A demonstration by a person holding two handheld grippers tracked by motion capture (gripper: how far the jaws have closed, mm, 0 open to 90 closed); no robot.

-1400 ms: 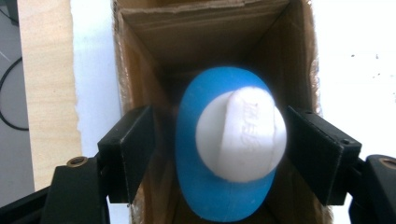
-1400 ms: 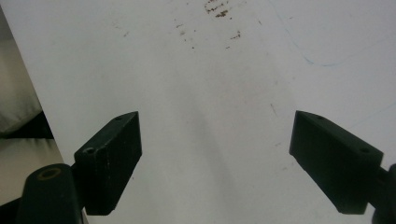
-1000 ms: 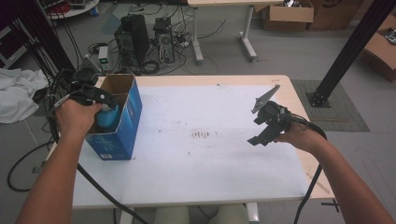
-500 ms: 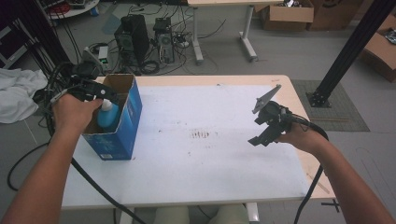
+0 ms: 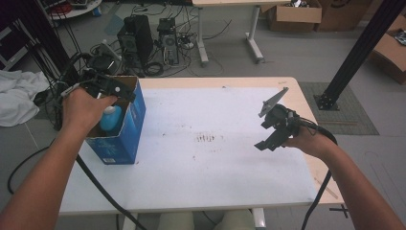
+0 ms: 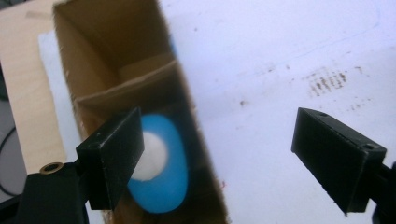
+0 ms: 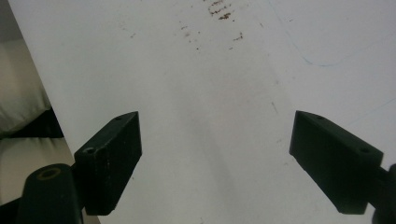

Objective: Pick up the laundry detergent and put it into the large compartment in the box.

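Table [image 5: 201, 182]: flat white top, pale wood edges, brown scuffs at centre. Box [image 5: 125, 139]: blue cardboard, open-topped, raw brown inside, standing at my left table edge. Bottle [image 5: 111, 120]: smooth blue plastic, rounded, white cap I think, upright inside the box. Left gripper [image 5: 125, 92]: jaws just opened wide, empty, above the bottle. Right gripper [image 5: 269, 136]: matte black jaws apart, empty.

Bare forearms, no sleeves. Both grippers, left [image 5: 125, 92] and right [image 5: 268, 139], are black with blocky jaws; a grey three-cornered plate [image 5: 273, 101] tops the right one, and black cables [image 5: 95, 184] trail behind.
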